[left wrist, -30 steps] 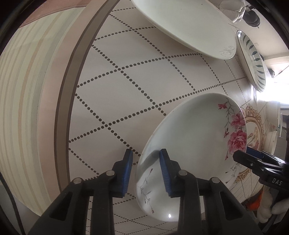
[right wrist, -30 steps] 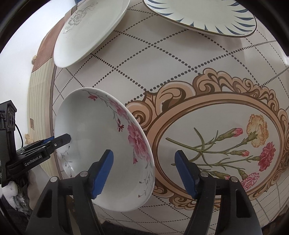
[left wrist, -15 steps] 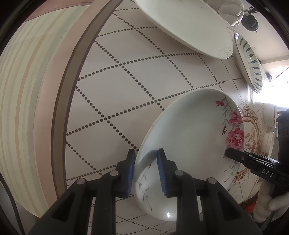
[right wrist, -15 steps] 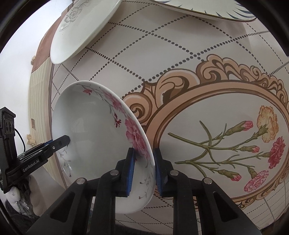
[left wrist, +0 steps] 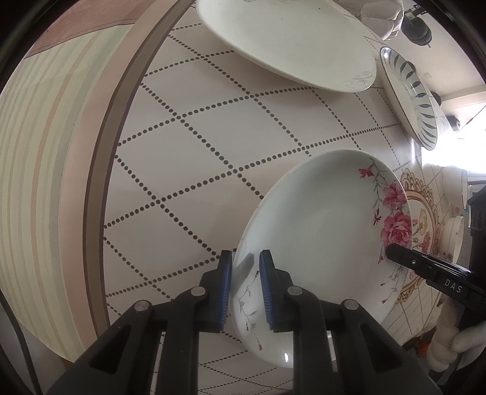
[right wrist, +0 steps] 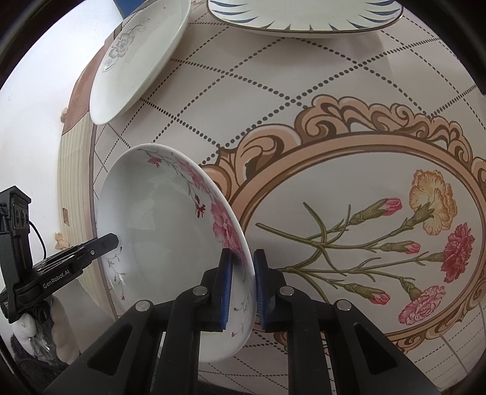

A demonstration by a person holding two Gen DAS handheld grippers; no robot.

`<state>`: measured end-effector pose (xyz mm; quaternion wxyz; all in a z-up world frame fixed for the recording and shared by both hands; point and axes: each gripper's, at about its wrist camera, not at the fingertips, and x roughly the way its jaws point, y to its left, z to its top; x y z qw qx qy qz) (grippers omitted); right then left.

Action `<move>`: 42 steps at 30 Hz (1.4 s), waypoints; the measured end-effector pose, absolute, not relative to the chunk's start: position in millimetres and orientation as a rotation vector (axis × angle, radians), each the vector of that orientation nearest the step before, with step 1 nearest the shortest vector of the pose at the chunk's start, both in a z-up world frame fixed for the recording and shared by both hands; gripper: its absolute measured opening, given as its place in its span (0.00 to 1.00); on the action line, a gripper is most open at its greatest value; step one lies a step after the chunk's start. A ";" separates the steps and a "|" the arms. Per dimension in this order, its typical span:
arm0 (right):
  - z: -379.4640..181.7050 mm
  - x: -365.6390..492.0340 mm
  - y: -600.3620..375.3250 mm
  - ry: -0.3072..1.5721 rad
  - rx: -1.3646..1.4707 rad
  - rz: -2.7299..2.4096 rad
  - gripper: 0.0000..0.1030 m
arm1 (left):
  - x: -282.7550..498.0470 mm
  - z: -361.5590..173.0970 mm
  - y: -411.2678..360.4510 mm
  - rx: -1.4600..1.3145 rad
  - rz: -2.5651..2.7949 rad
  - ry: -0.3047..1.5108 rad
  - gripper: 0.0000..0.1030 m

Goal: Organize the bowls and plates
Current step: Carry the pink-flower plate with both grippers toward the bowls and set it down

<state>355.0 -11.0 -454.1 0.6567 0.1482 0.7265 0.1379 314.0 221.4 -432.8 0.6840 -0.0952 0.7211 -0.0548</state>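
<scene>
Near table edge, rose plate [left wrist: 319, 243] tilted, gripped at two opposite rims. Left gripper [left wrist: 245, 285] jaws closing, blue pads pinching near-left rim. Right gripper [right wrist: 243, 282] jaws closing, pads clamped across rim by pink roses. Patterned tablecloth [right wrist: 303, 91] below, carnation medallion [right wrist: 379, 237] just right of plate. Far left: white plate with grey flower [right wrist: 136, 60]. Far, right of it: blue-leaf plate [right wrist: 303, 18]. Both well apart from held plate.

rose plate [left wrist: 322, 231]: white, pink roses
grey-flower plate [right wrist: 136, 57]: white, grey bloom
leaf plate [left wrist: 410, 94]: white, dark blue leaves
tablecloth [right wrist: 303, 91]: cream, brown dotted lattice, carnation medallion
</scene>
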 end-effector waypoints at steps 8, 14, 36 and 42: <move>-432.3 360.9 -54.9 1.598 0.370 0.285 0.14 | 333.6 -414.2 183.1 -0.188 -0.173 1.584 0.16; -420.0 367.2 -105.7 1.558 0.419 0.225 0.14 | 354.9 -410.5 141.0 -0.139 -0.241 1.570 0.16; -436.6 364.9 -241.3 1.541 0.485 0.017 0.16 | 383.2 -434.6 15.7 0.062 -0.318 1.594 0.16; -443.9 369.5 -223.0 1.550 0.451 0.019 0.17 | 390.0 -430.5 15.4 0.049 -0.294 1.588 0.16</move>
